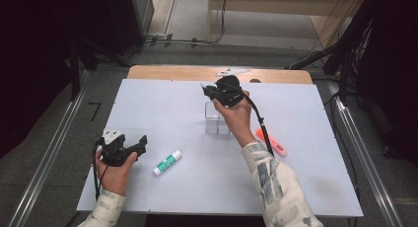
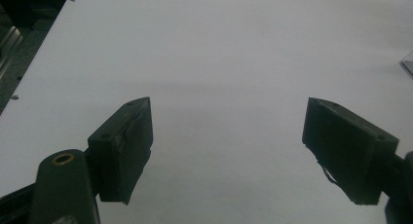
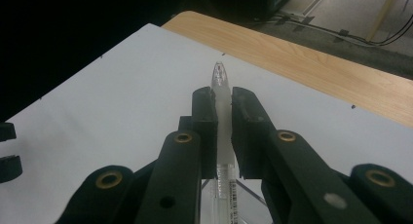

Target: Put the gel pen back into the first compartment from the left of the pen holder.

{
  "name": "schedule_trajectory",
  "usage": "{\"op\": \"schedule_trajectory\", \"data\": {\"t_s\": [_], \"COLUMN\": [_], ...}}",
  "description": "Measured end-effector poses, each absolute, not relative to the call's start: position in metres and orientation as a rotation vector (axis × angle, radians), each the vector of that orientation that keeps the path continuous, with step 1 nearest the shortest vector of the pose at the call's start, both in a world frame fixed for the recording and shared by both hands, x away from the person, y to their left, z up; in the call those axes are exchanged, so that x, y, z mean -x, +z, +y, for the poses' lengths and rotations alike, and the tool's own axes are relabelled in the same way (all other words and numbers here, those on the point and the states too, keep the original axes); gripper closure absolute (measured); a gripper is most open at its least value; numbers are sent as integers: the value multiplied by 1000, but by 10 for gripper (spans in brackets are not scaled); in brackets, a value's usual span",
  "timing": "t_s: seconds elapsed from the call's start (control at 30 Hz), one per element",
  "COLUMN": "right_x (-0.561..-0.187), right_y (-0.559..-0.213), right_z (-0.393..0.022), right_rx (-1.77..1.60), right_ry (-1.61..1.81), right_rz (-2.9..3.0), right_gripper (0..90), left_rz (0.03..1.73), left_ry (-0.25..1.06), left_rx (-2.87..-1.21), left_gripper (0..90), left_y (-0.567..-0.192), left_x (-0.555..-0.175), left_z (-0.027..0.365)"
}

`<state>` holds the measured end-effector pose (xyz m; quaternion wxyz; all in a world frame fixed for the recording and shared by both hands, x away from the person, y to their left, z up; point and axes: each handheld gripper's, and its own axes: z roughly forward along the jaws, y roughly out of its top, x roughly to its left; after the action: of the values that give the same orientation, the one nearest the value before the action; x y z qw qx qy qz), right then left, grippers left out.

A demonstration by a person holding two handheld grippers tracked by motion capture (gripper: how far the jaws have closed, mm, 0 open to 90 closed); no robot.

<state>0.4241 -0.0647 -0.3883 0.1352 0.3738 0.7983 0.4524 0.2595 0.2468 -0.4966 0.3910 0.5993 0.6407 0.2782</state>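
My right gripper (image 1: 204, 88) is held in the air above the back middle of the white table, over a clear plastic box (image 1: 217, 119). In the right gripper view its jaws (image 3: 223, 95) are shut on a clear pen (image 3: 220, 76), whose tip sticks out past the fingertips and whose barrel runs back between the arms. My left gripper (image 1: 142, 142) rests low near the table's front left. Its jaws (image 2: 226, 121) stand wide open over bare white surface, with nothing between them.
A white and green glue stick (image 1: 167, 162) lies just right of the left gripper. An orange highlighter (image 1: 272, 142) lies right of the person's right forearm. A wooden strip (image 1: 197, 72) runs along the table's far edge, with a grey plate (image 1: 233, 70) on it.
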Motion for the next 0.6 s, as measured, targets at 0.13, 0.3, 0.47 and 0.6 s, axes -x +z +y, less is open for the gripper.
{"op": "schedule_trajectory", "data": {"t_s": [0.13,0.3,0.47,0.6], "right_x": [-426,-429,-434,-439], "right_y": [-388,-390,-391,-390], "right_z": [-59,-55,-52,-50], "right_rx": [-1082,-1094,-1104,-1116], "right_ry": [1313,1316,1313,1308], "right_rz": [2309,2309,2315,2316], "right_gripper": [792,792,792,792], "left_rz": [1626,1626,1624,1624], "left_ry": [706,706,705,706], "left_rx": [-1523,-1521,-1524,-1523], "left_gripper": [196,196,196,196], "left_y": [-497,-496,-497,-497], "left_x": [-260,-260,-260,-260], "left_z": [247,247,247,247]}}
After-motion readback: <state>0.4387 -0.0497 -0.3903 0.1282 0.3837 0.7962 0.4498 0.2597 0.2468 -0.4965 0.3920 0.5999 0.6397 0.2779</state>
